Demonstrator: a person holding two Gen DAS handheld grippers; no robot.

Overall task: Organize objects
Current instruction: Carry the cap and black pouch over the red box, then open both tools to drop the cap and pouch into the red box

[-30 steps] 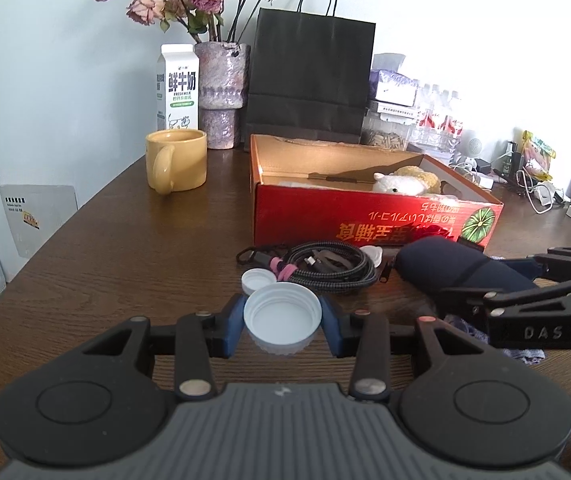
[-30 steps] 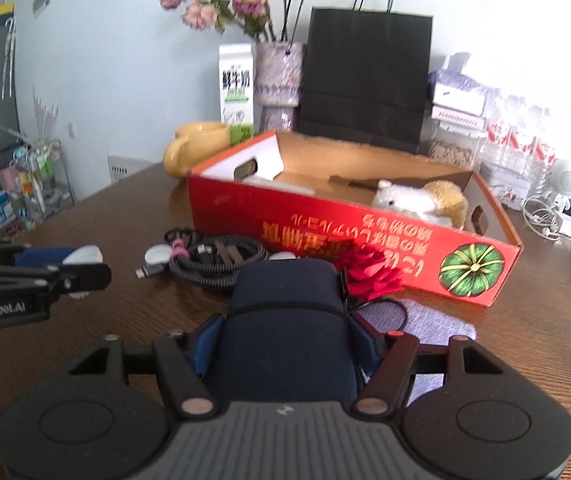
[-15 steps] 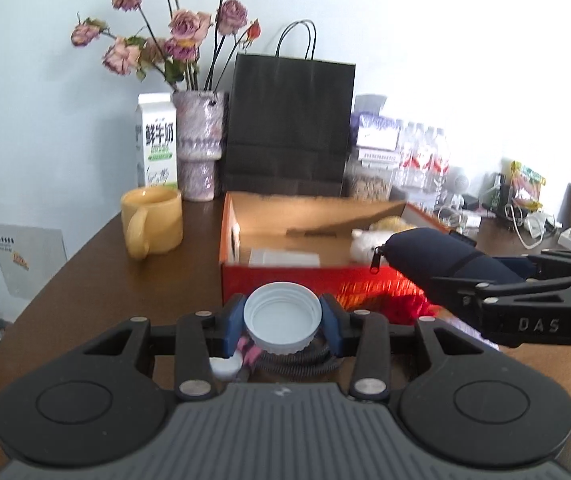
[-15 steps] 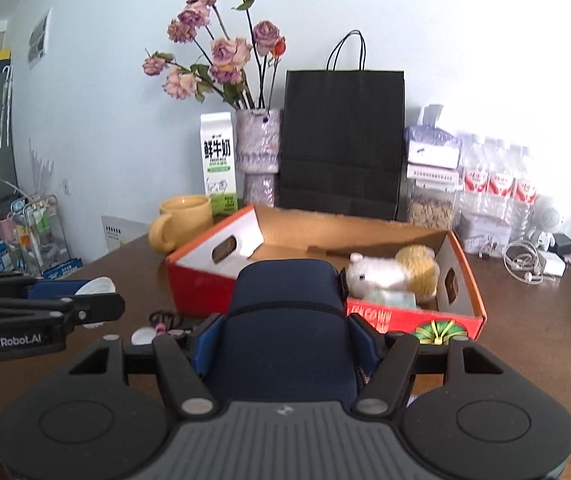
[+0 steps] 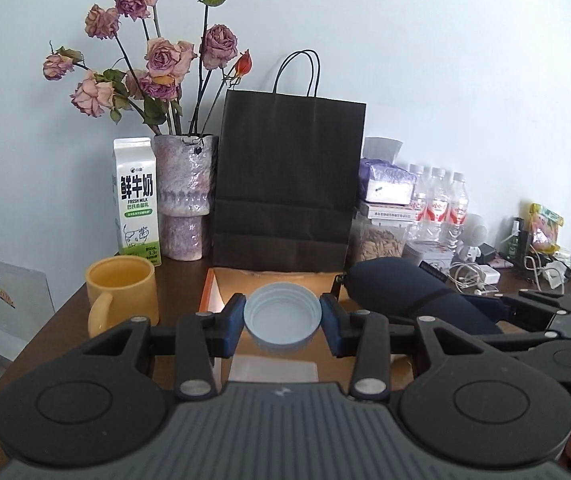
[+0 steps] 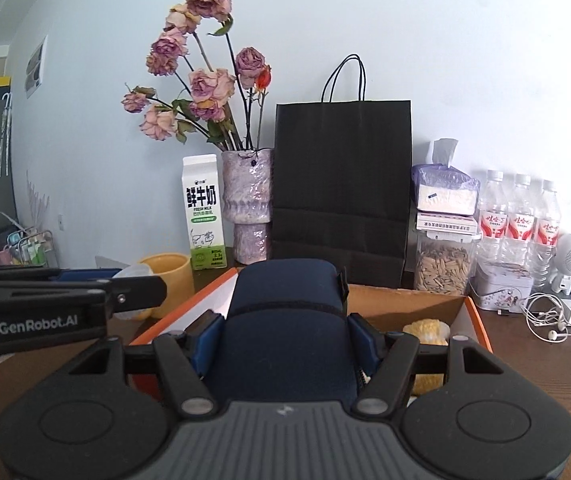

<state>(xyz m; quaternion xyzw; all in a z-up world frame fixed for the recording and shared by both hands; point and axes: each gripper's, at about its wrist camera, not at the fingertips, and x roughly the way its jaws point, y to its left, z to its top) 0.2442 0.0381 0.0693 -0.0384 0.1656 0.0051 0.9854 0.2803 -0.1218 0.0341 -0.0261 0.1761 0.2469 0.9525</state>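
Both grippers have risen from the table to above the cardboard box (image 5: pixel 213 280): left gripper (image 5: pixel 282 317) clamps the white lid (image 5: pixel 282 322), right gripper (image 6: pixel 285 344) clamps the navy pouch (image 6: pixel 287 320), ready for dropping in

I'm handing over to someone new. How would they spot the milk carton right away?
Find the tall black paper bag at the back of the table. Left of it stands a purple vase of dried roses, and the milk carton stands just left of the vase. It is the only white box with a green band and a cow drawing.
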